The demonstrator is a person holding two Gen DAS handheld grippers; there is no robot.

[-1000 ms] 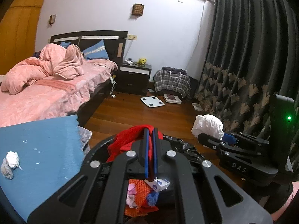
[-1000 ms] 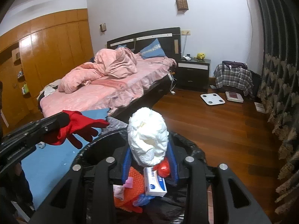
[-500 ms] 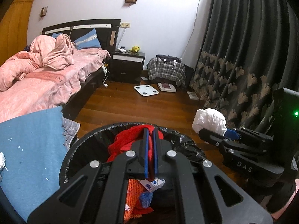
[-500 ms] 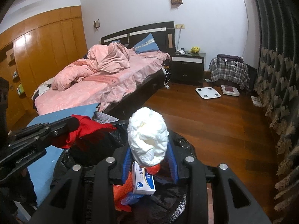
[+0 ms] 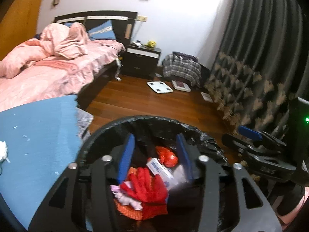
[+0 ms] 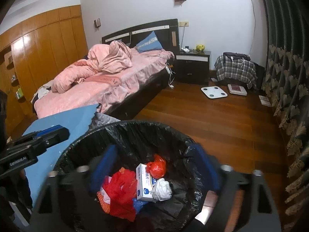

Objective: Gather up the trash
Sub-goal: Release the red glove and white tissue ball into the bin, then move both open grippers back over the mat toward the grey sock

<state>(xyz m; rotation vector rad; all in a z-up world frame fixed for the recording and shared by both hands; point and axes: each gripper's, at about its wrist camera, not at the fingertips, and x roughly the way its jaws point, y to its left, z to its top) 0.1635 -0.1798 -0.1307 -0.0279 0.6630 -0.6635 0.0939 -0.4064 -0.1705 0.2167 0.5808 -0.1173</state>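
- Two pieces, the glove (image 6: pixel 119 193) and wad (image 6: pixel 162 190), are lying in the bin (image 6: pixel 123 129).
- Both grippers, left (image 5: pixel 154 154) and right (image 6: pixel 154 166), are hovering over it, fingers having just been opening, nothing between them.
- Dipping lower is risking snagging the liner (image 6: pixel 173 141).
- Scraps on the desk (image 5: pixel 38 135) are risking being missed.

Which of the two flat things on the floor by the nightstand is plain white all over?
The bathroom scale, the one nearer the bed. The other flat thing beside it, by the plaid bag, has a dark red panel on top.
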